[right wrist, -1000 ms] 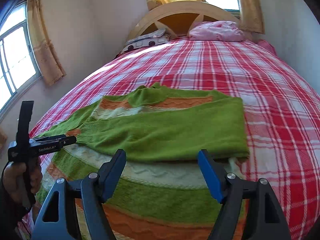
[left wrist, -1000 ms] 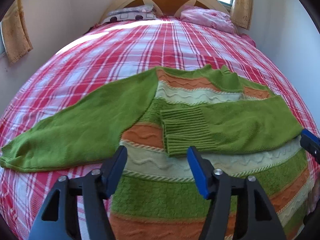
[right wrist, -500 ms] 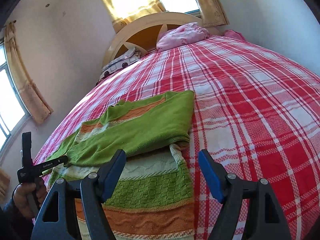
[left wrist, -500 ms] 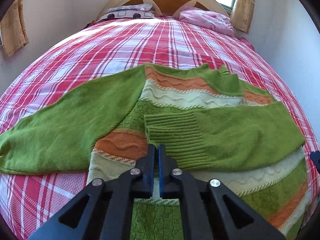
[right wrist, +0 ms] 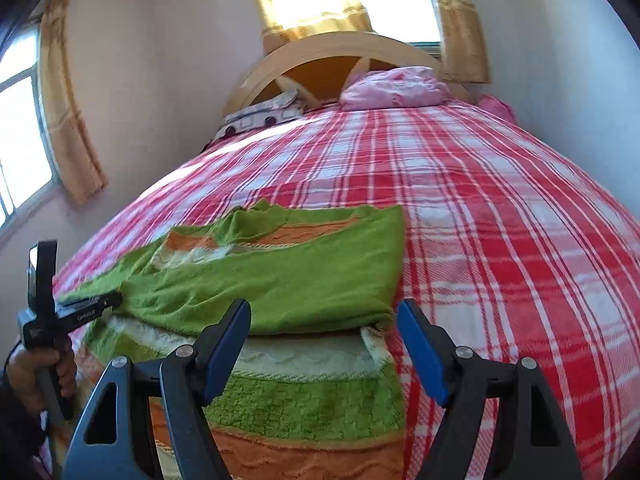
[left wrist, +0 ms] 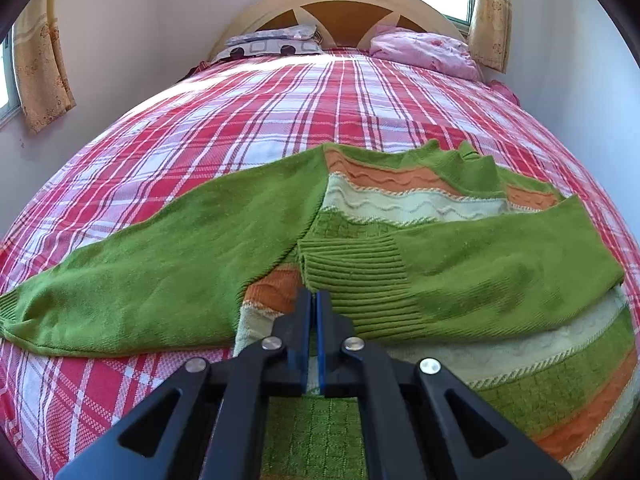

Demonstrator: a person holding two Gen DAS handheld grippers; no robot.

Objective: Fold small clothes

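Sweater is laid flat on the plaid bed, w/ one sleeve folded across & the other spread out. L gripper is shut tight, nothing pinched, at the folded cuff. R gripper is held wide open, empty, by the sweater's side edge. Lots of bare bed is seen past that edge in R view; the spread sleeve is seen whole only in L view.

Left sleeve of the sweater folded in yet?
No, the left sleeve lies stretched out on the bedspread; only the right sleeve is folded in.
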